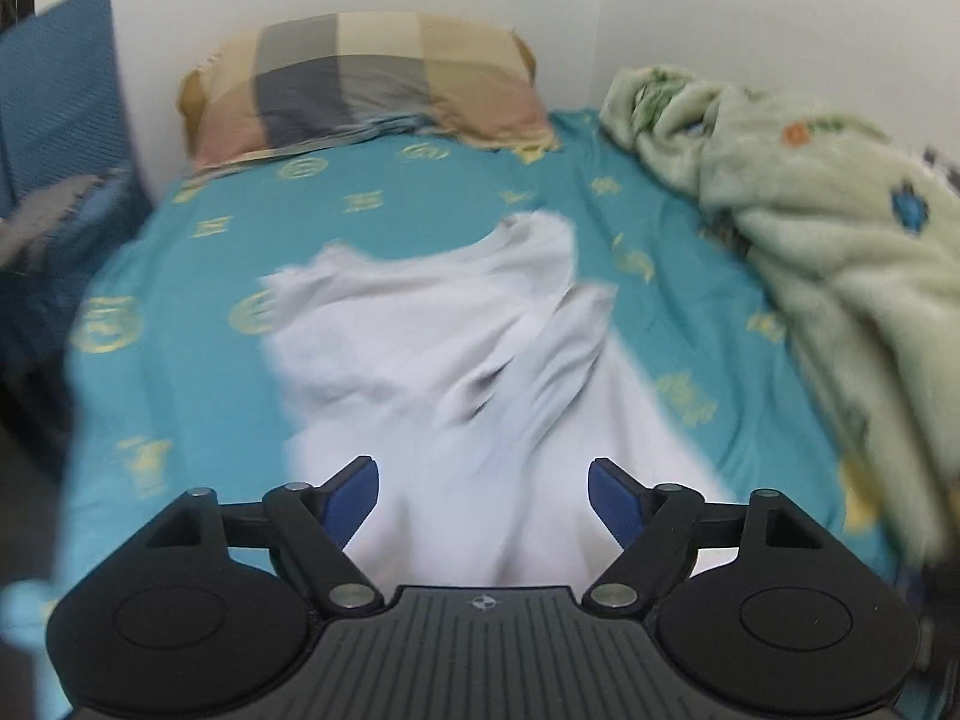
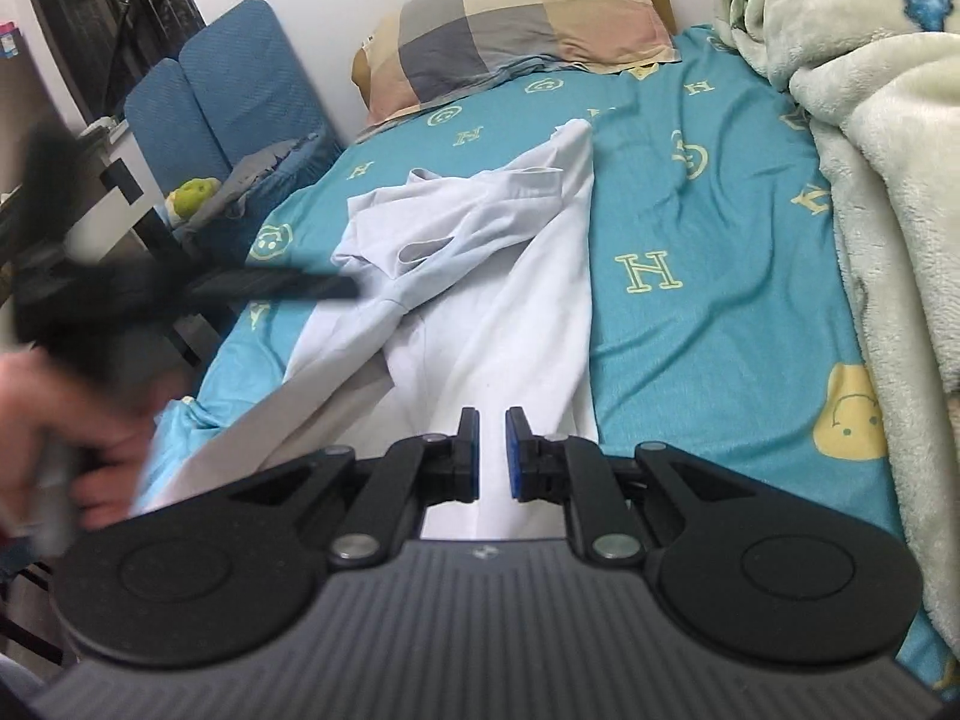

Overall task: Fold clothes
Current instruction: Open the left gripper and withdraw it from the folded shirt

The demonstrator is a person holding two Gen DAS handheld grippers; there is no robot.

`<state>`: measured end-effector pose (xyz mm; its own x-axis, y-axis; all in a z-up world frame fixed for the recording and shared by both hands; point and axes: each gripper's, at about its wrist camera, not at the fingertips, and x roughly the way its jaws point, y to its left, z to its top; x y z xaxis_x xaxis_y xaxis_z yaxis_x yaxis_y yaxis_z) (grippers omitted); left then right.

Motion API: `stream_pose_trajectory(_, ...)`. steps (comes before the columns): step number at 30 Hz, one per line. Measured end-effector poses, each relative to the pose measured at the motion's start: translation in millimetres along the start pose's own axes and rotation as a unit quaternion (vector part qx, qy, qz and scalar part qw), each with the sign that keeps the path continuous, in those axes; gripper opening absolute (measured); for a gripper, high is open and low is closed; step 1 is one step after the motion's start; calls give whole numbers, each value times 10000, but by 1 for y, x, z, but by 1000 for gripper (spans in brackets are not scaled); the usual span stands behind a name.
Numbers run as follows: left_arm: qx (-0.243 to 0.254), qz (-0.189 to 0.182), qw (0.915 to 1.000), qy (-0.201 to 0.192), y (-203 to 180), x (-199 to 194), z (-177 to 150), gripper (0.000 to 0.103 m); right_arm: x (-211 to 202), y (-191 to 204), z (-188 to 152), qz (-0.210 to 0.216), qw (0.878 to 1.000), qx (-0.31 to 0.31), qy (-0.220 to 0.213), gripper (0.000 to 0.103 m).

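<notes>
Currently the shirt [image 2: 480, 276] is spread on the bed [image 2: 720, 276]; above it, the left gripper [image 1: 483, 495] is held wide open and empty, the right gripper [image 2: 492, 453] narrowly parted and empty.

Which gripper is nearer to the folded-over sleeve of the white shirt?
Left. In the right wrist view the left gripper reaches right up beside the sleeve, blurred, while the right gripper hangs back over the shirt's near end.

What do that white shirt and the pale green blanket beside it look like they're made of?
The white shirt looks like thin woven cloth, perhaps cotton or a blend: matte, with sharp creases and flat folds. The pale green blanket looks like plush fleece: a fuzzy, napped surface in thick, soft rolls. The exact fibres cannot be told from here.
</notes>
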<state>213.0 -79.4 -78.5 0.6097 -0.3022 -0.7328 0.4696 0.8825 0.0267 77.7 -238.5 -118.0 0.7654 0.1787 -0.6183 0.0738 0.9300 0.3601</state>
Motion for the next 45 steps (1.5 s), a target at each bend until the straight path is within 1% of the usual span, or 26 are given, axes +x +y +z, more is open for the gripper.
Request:
stream_pose_trajectory(2,-69,-80,9991,415,18,-19,-20,80,-6,1,-1,14,10000,-39,-13,13)
stream_pose_trajectory(5,-183,-212,9941,1044,47,-48,-50,79,-17,6,-3,-15,9998,-186,-72,13)
stream_pose_trajectory(6,-221,-256,9915,1253,56,-57,-60,79,-21,8,-3,-14,9997,-231,-91,13)
stream_pose_trajectory(9,-283,-521,9839,1684,73,-69,-89,78,-26,11,-6,-70,9995,-313,-79,13)
stream_pose_trajectory(11,-409,-652,9760,2038,81,-69,-108,72,-28,14,-8,-108,9992,-368,-70,13)
stream_pose_trajectory(12,-339,-651,9743,2128,78,-71,-110,65,-30,15,-8,-126,9991,-395,-66,13)
stream_pose_trajectory(13,-261,-646,9727,2213,75,-73,-112,54,-31,16,-9,-145,9990,-422,-62,13)
stream_pose_trajectory(14,-183,-641,9710,2297,72,-75,-114,47,-33,17,-10,-164,9988,-450,-58,13)
stream_pose_trajectory(16,-28,-630,9671,2465,67,-79,-118,10,-34,18,-11,-192,9986,-481,-54,13)
stream_pose_trajectory(17,49,-625,9649,2549,64,-81,-120,7,-35,17,-11,-200,9986,-485,-55,13)
stream_pose_trajectory(19,4,-568,9670,2483,53,-93,-110,6,-35,15,-11,-195,9988,-452,-51,13)
stream_pose_trajectory(22,3,-565,9723,2270,29,-114,-91,6,-37,9,-13,-200,9992,-332,-59,13)
stream_pose_trajectory(24,-88,-618,9731,2216,8,-123,-85,6,-38,1,-14,-253,9995,-181,-28,13)
stream_pose_trajectory(26,-230,-594,9716,2277,-12,-122,-87,8,-36,-6,-14,-254,9997,-45,47,13)
stream_pose_trajectory(27,-302,-582,9708,2308,-22,-122,-88,10,-34,-9,-14,-262,9996,15,88,13)
stream_pose_trajectory(29,-316,-499,9670,2479,-38,-113,-100,13,-34,-12,-15,-242,9996,77,132,13)
stream_pose_trajectory(31,-286,-400,9602,2750,-49,-101,-116,24,-35,-12,-15,-186,9997,81,137,13)
stream_pose_trajectory(33,-124,-331,9570,2880,-54,-99,-126,28,-37,-12,-17,-156,9998,47,126,13)
stream_pose_trajectory(35,94,-321,9595,2798,-55,-106,-126,37,-39,-12,-18,-122,9998,62,149,13)
stream_pose_trajectory(36,91,-378,9600,2774,-53,-111,-125,48,-40,-13,-18,-111,9997,90,176,13)
stream_pose_trajectory(37,178,-366,9609,2739,-51,-117,-123,55,-40,-13,-17,-93,9997,114,189,13)
stream_pose_trajectory(40,453,-320,9631,2632,-45,-135,-116,63,-42,-13,-17,-59,9997,121,198,13)
stream_pose_trajectory(42,816,-266,9614,2614,-41,-139,-116,66,-43,-11,-17,-42,9998,103,194,13)
stream_pose_trajectory(44,1181,-211,9583,2594,-38,-144,-116,67,-44,-11,-17,-30,9997,91,208,13)
stream_pose_trajectory(45,1364,-183,9562,2582,-36,-146,-115,69,-44,-11,-17,-25,9997,89,223,13)
